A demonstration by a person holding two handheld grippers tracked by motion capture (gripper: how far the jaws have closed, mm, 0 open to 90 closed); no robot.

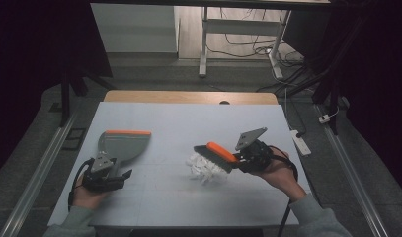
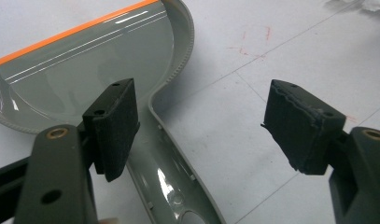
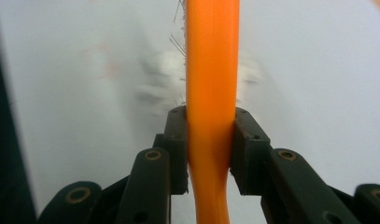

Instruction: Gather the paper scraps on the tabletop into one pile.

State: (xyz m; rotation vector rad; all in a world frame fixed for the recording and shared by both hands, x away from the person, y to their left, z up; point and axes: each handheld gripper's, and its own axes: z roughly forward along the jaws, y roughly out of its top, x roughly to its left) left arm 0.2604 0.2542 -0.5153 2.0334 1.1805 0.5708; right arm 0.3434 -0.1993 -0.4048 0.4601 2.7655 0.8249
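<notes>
While both forearms come in from the near edge, the table spreads out pale and wide, its wooden far edge showing beyond the white top. On its left half lies the dustpan, grey with an orange lip along its far edge, flat on the surface, handle pointing back toward the person. Right of centre sits the brush, dark-bristled with an orange handle, tilted so its bristle end points left, down toward the heap, and its handle rises to the right. Under the bristles lies a small heap of white paper scraps, well apart from the dustpan.

Now the hands. Over on the left, the left hand rests low by the near edge, sleeve just showing, and points the left gripper forward and to the right. Its jaws stand wide apart with nothing between them; in the left gripper view the dustpan handle runs just beside one black pad, and I cannot tell whether they touch.

On the right, the right hand is raised and angled leftward, wrist cocked. The right gripper has its jaws clamped on the orange handle, and the right gripper view shows the handle pinched squarely between both pads, with blurred white scraps beyond.
</notes>
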